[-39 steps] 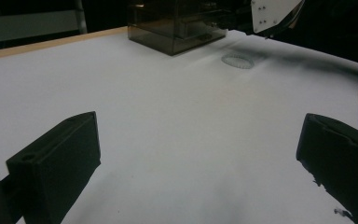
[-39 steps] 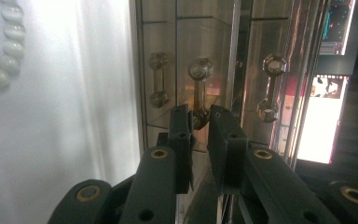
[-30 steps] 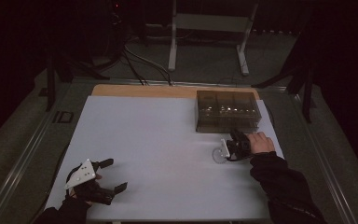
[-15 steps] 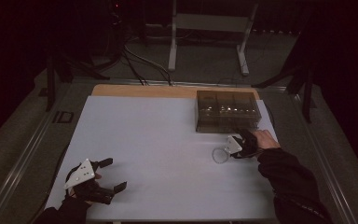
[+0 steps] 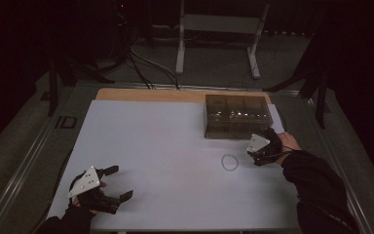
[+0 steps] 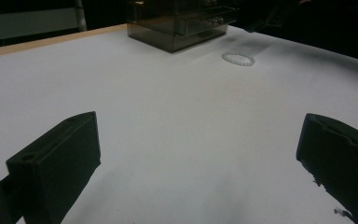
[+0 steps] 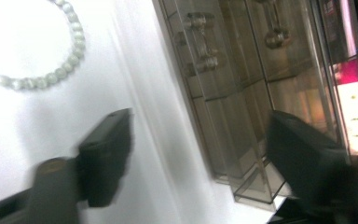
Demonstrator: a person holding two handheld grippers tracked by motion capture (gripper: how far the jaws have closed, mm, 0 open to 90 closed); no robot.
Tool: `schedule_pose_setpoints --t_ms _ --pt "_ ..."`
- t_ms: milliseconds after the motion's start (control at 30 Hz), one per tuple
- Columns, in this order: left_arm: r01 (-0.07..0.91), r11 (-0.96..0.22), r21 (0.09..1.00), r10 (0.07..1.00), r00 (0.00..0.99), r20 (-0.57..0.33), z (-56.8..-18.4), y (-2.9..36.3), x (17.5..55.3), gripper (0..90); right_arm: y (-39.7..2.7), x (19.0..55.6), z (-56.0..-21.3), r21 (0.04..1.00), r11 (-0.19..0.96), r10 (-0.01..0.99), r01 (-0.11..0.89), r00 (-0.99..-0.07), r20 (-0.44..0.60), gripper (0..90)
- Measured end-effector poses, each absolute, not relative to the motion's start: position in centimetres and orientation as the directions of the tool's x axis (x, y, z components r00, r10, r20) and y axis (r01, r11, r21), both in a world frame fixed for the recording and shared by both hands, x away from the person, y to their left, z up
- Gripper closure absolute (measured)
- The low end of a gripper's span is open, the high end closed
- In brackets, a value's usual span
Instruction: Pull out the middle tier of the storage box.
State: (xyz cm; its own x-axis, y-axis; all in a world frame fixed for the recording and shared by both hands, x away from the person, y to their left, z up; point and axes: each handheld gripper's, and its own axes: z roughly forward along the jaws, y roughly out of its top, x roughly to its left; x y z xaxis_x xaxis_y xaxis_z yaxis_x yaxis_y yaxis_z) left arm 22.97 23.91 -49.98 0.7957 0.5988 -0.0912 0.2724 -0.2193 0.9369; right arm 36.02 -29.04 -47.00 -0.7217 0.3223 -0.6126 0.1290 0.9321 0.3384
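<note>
On the table (image 5: 165,146), the bead bracelet (image 5: 230,162) lies flat just left of the right gripper (image 5: 258,152), whose empty fingers have just been opening; the left gripper (image 5: 112,184), well apart, stands open.

A white table top (image 5: 165,161) fills the centre of the high view; a bare wooden strip (image 5: 146,94) runs along its upper edge. A metal frame (image 5: 19,170) borders it at lower left. Cables (image 5: 141,63) lie on the floor at upper centre-left. A grey stand (image 5: 219,29) sits at top centre.
</note>
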Motion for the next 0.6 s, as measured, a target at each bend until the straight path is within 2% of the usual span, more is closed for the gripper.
schedule_pose_setpoints --t_ms 33,67,100,133,267,433,467,600 --pt "0.272 -0.219 0.937 0.599 0.796 -0.091 -50.0 23.9 23.0 1.1 -29.0 36.0 -47.0 0.338 0.932 0.322 0.129 -0.722 -0.613 16.8" --pt "0.274 -0.221 0.936 0.598 0.796 -0.092 -50.0 23.9 23.0 1.1 -29.2 36.1 -46.8 0.356 0.921 0.349 0.156 -0.734 -0.583 10.7" --pt "0.274 -0.221 0.936 0.598 0.796 -0.092 -50.0 23.9 23.0 1.1 -29.2 36.1 -46.8 0.356 0.921 0.349 0.156 -0.734 -0.583 10.7" --pt "0.272 -0.220 0.937 0.598 0.796 -0.090 -49.9 23.9 23.0 1.1 -29.5 36.2 -46.7 0.359 0.917 0.360 0.173 -0.746 -0.560 7.0" --pt "0.269 -0.223 0.937 0.597 0.797 -0.087 -50.0 23.9 22.9 1.1 -29.9 36.3 -46.5 0.388 0.900 0.391 0.199 -0.761 -0.517 3.7" --pt "0.266 -0.224 0.938 0.597 0.798 -0.083 -50.0 23.9 22.9 1.1 -30.1 36.7 -46.8 0.397 0.887 0.415 0.234 -0.780 -0.469 3.4" --pt "0.263 -0.224 0.938 0.596 0.799 -0.082 -49.9 23.9 22.9 1.1 -30.2 36.7 -46.9 0.413 0.888 0.401 0.203 -0.782 -0.477 5.7" --pt "0.270 -0.222 0.937 0.598 0.797 -0.088 -50.0 23.9 22.9 1.1 -30.4 36.7 -46.6 0.421 0.893 0.371 0.158 -0.789 -0.490 5.8"
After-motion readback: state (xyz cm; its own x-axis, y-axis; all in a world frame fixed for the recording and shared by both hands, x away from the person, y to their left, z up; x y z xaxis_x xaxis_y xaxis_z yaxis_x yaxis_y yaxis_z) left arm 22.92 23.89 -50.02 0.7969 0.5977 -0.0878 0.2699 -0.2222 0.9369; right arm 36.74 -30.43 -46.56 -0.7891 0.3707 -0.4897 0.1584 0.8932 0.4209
